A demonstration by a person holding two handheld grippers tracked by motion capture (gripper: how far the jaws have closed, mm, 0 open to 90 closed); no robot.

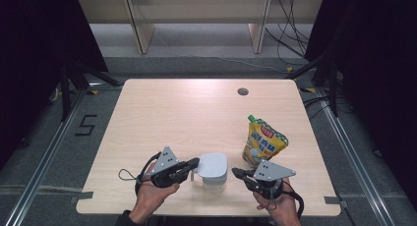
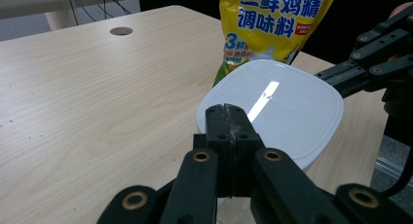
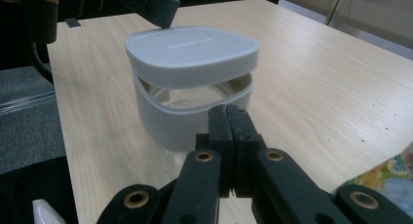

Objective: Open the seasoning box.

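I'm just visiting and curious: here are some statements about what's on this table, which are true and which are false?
1. The yellow pouch stands upright on the table. True.
2. The lid sits sealed flat on the white container. False: in the right gripper view one side is raised, leaving a gap above the rim.
3. Both the left gripper and the right gripper have their jaws shut. True.
4. The right gripper is clamped on the pouch. False: it holds nothing and sits beside the container.
5. The container lies to the right of the pouch in the high view. False: it is to the pouch's left, nearer the person.
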